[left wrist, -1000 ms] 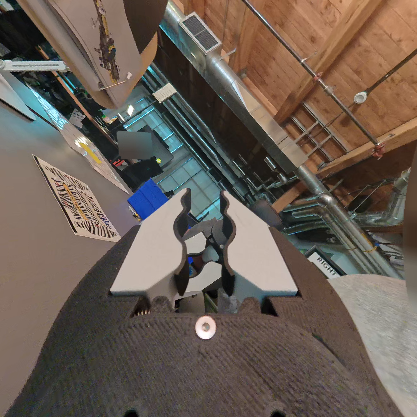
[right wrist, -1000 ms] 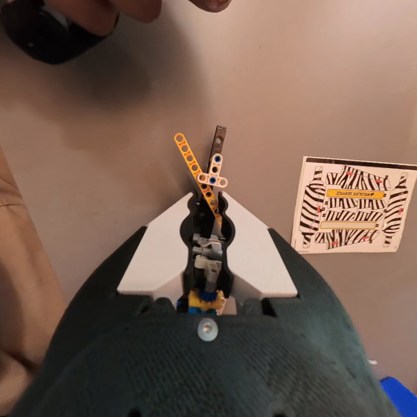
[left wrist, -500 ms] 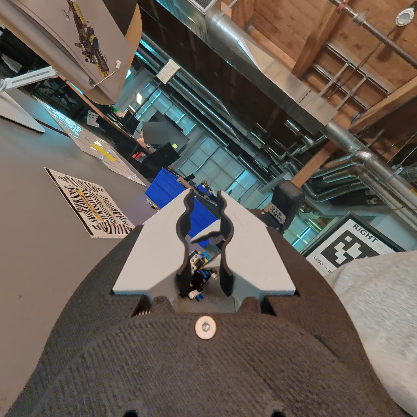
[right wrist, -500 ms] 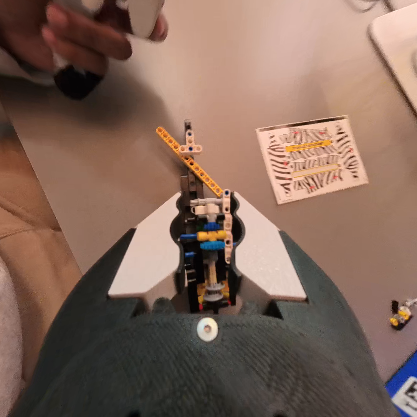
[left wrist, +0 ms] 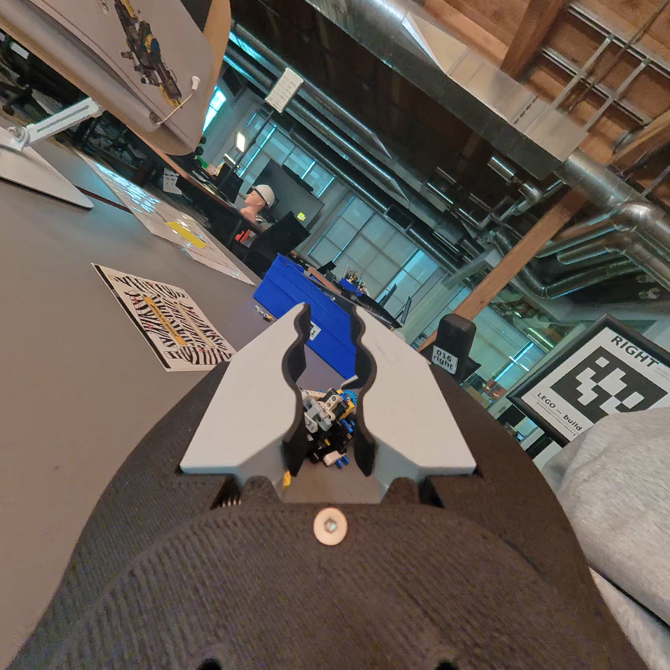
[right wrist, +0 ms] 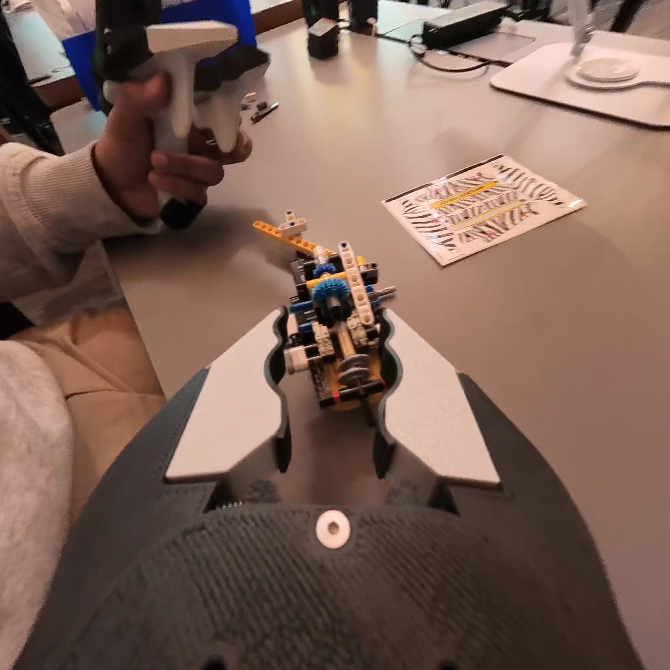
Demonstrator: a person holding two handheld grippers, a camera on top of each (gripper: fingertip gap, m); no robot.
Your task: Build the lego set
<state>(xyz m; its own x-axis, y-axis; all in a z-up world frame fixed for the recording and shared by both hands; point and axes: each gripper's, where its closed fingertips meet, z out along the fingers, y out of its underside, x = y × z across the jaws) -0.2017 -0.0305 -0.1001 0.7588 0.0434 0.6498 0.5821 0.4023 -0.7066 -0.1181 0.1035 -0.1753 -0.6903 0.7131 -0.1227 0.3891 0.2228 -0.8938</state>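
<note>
The lego model (right wrist: 335, 326) sits on the grey counter (right wrist: 507, 344), its near end between the right gripper (right wrist: 331, 319)'s jaws, the rest reaching out past the tips with a yellow beam (right wrist: 286, 237) angling off the far end. It lies near the counter's left edge, with the zebra-striped sticker sheet (right wrist: 482, 210) well apart toward the middle.

Half a second ago those jaws were pinching the model and carrying it above the counter; now they have spread wide, and there's clear daylight down the left side, while on the right I cannot tell whether the pad touches. The model is down and released.

The left gripper (left wrist: 330, 348), held in a hand (right wrist: 159, 170) over the left edge, has swung lower since the earlier frame. Its jaws stand slightly parted with nothing between them; the model (left wrist: 328, 424) shows beyond their gap, not gripped.
</note>
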